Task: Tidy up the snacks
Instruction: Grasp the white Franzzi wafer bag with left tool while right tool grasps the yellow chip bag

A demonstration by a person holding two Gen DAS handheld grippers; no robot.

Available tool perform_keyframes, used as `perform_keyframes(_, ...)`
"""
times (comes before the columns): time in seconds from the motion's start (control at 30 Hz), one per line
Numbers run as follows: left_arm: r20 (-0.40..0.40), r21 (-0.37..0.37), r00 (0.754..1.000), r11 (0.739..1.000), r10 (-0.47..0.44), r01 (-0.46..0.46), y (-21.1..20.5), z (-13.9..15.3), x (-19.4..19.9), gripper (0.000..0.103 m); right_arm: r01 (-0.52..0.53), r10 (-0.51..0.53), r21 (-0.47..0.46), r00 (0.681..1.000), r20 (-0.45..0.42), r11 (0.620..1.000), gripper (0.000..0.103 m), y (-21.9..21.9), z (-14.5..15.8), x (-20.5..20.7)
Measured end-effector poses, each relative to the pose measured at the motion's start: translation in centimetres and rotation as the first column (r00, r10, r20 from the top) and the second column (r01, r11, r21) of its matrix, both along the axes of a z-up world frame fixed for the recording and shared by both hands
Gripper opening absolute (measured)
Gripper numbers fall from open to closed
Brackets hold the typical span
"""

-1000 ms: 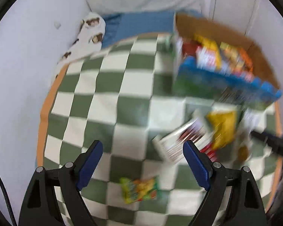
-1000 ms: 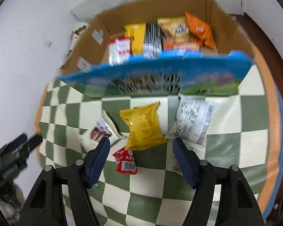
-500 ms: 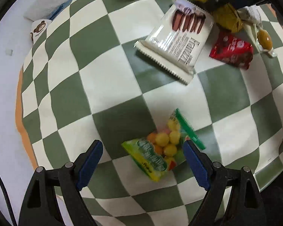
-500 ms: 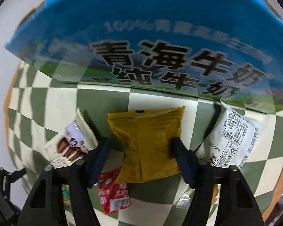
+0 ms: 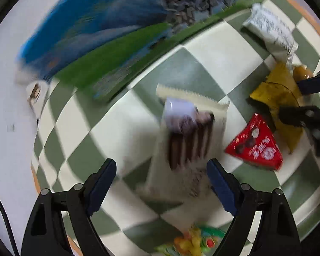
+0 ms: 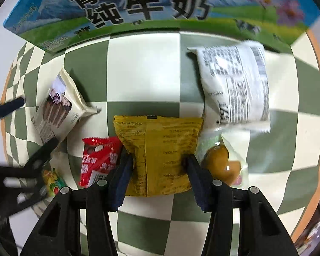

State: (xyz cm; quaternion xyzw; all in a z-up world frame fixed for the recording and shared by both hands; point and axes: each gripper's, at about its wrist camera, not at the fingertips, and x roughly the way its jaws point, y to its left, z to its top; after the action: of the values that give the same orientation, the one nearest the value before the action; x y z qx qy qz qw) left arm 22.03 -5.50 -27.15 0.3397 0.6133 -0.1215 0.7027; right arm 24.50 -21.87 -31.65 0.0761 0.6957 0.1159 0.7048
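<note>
My right gripper (image 6: 157, 164) is closed around the lower half of a yellow snack bag (image 6: 160, 149) lying on the checkered cloth; both pads touch its sides. My left gripper (image 5: 161, 175) is open, its jaws straddling the near end of a white wafer pack (image 5: 187, 140), not gripping it. A red packet (image 5: 256, 145) lies between the two, and shows in the right wrist view (image 6: 98, 160). The yellow bag (image 5: 277, 93) and the right gripper also show at the right edge of the left wrist view.
The blue and green milk carton box (image 6: 151, 6) stands just behind the snacks. A white printed bag (image 6: 234, 85) and a clear pack with a brown bun (image 6: 219, 162) lie right of the yellow bag. A fruit candy bag (image 5: 192, 241) lies below my left gripper.
My right gripper has dropped lower and closed in on the yellow bag. My left gripper has moved forward from the candy bag to the wafer pack.
</note>
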Motion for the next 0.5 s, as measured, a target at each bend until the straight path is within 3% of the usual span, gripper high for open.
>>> perform_keyframes(0.1,-0.065,-0.053,0.998,0.999,-0.005,0.001,-0.9,-1.1,0.6,0.087,0.020,-0.020,0.033,1.000,-0.007,0.999,0.066,-0.1,-0.3,0.2)
perform_keyframes(0.17,-0.081,-0.094,0.996,0.995,0.023,-0.031,-0.9,-1.0,1.0,0.080,0.012,-0.012,0.028,1.000,-0.003,1.000,0.066,-0.4,-0.5,0.5)
perform_keyframes(0.23,-0.134,-0.175,0.984,0.974,0.119,-0.142,0.0,-0.7,1.3,0.058,0.001,-0.001,0.007,1.000,0.008,1.000,0.066,-0.1,-0.6,0.7)
perform_keyframes(0.27,-0.155,-0.206,0.973,0.958,0.169,-0.199,0.7,-0.7,1.3,0.056,0.001,-0.001,-0.003,1.000,0.023,1.000,0.065,0.0,-0.5,0.7)
perform_keyframes(0.33,-0.188,-0.241,0.929,0.902,0.317,-0.357,2.5,-0.4,1.3,0.056,0.018,-0.017,-0.024,0.999,0.034,1.000,0.056,0.1,-0.5,0.5)
perform_keyframes(0.37,-0.222,-0.269,0.897,0.860,0.383,-0.434,3.5,-0.4,1.1,0.056,0.038,-0.037,-0.014,0.999,0.031,0.999,0.056,-0.1,-0.5,0.5)
perform_keyframes(0.4,-0.262,-0.281,0.848,0.804,0.461,-0.524,4.8,-0.6,0.6,0.056,0.055,-0.054,-0.007,0.998,0.024,0.998,0.055,-0.4,-0.6,0.4)
perform_keyframes(0.43,-0.284,-0.284,0.815,0.767,0.506,-0.575,5.6,-0.8,0.2,0.056,0.072,-0.072,-0.003,0.997,0.014,0.997,0.055,-0.6,-0.6,0.2)
perform_keyframes(0.5,-0.346,-0.294,0.727,0.667,0.594,-0.685,7.4,-1.1,-1.2,0.056,0.082,-0.082,0.001,0.997,-0.007,0.997,0.055,-1.9,-0.9,-0.5)
